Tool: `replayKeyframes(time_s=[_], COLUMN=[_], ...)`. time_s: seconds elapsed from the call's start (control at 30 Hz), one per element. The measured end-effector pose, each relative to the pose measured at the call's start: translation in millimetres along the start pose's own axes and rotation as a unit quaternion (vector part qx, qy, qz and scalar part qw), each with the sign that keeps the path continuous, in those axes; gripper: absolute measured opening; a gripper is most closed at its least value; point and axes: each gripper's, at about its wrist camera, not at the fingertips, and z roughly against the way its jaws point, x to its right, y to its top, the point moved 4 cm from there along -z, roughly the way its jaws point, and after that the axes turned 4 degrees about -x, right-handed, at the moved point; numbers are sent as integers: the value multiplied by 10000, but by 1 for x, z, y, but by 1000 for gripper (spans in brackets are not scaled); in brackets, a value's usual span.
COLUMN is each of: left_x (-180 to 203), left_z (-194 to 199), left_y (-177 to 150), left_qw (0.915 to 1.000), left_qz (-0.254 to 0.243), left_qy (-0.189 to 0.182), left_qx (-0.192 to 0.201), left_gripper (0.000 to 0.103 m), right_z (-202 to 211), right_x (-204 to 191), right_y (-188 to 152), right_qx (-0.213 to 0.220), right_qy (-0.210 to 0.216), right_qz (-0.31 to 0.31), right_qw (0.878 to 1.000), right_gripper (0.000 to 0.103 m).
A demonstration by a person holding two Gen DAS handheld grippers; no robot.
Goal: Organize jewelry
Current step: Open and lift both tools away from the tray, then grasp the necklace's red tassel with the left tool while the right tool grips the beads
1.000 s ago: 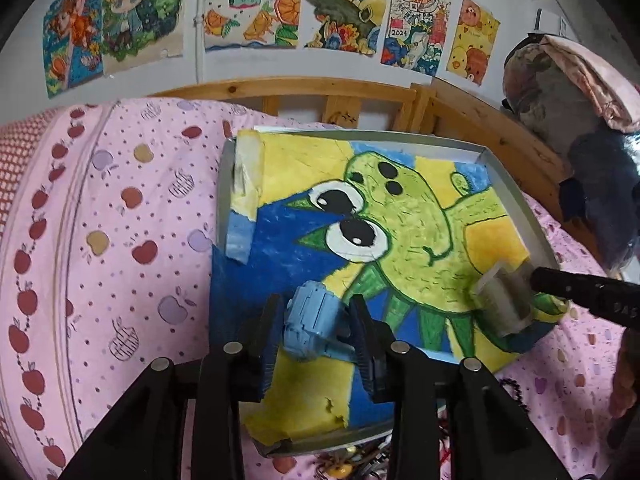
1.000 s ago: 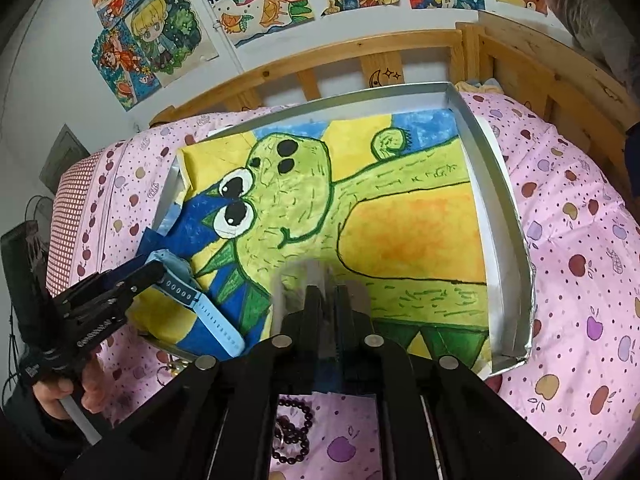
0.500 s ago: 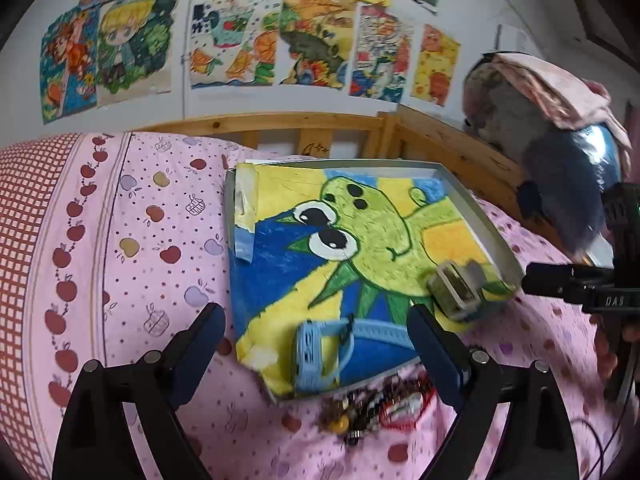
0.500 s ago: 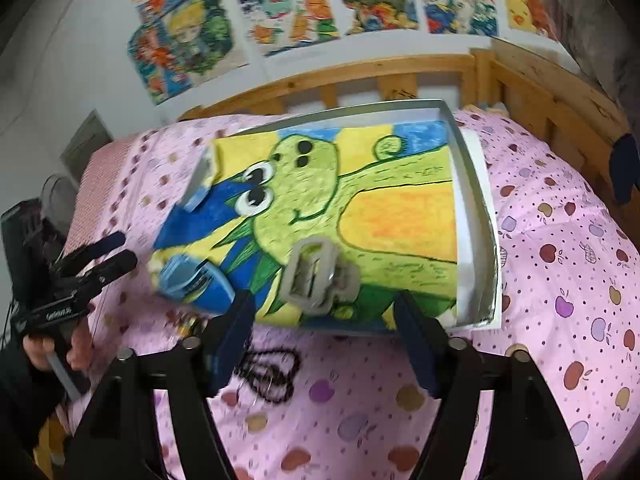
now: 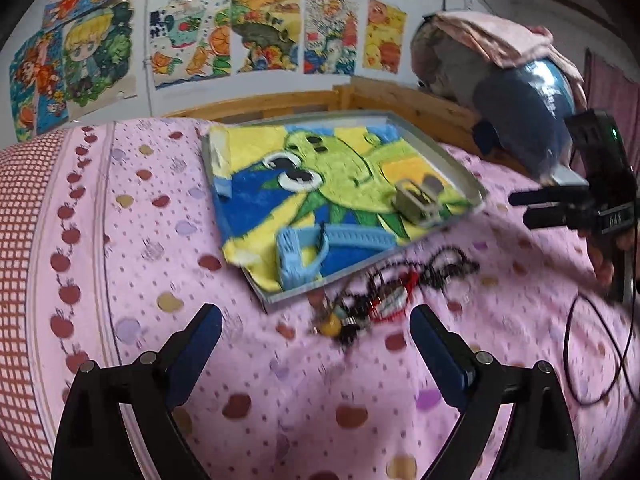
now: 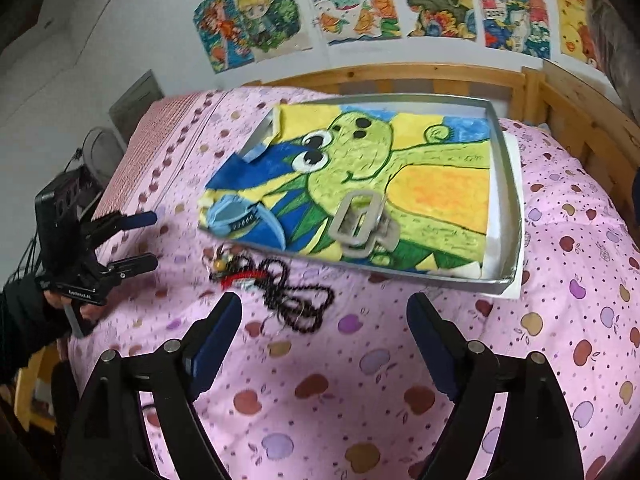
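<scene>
Pink apple-print bedsheet (image 6: pixel 360 380) carries a shallow grey tray (image 6: pixel 506 184) lined with a yellow, blue and green frog drawing (image 6: pixel 400 168). Inside it, a light-blue strap watch (image 5: pixel 304 246) lies at the near left edge and a grey hair claw clip (image 6: pixel 362 224) just right of it. A tangle of dark beads and red cord (image 6: pixel 272 280) sits on the sheet near the tray. Left gripper (image 5: pixel 316 344) and right gripper (image 6: pixel 324 328) hover with fingers spread wide, both empty.

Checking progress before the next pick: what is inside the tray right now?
In the tray, on a frog drawing, lie a blue watch and a grey hair claw. The drawing hides the tray floor. The tangled bead strings are outside it on the bedspread.
</scene>
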Motion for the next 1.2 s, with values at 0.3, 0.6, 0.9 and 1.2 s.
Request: replayKeyframes(time_s=[0.3, 0.6, 0.9, 1.2], left_x=[30, 57, 68, 63], left_z=[-9, -30, -55, -74], left_y=[-8, 2, 11, 8], left_qw=[9973, 9919, 9889, 9891], left_qz=[-611, -991, -1075, -882], left_qy=[-332, -709, -780, -690], left_qx=[-218, -370, -667, -954], left_gripper=[95, 93, 49, 9], right_z=[-6, -10, -25, -45], right_x=[-24, -21, -24, -40], right_y=[-14, -15, -16, -10], right_qx=[-367, -519, -737, -1026], right_qy=[-107, -427, -401, -577], right_qz=[771, 1036, 1270, 1842], right_qw=[9963, 9923, 9883, 9758], right_gripper=[81, 72, 64, 50])
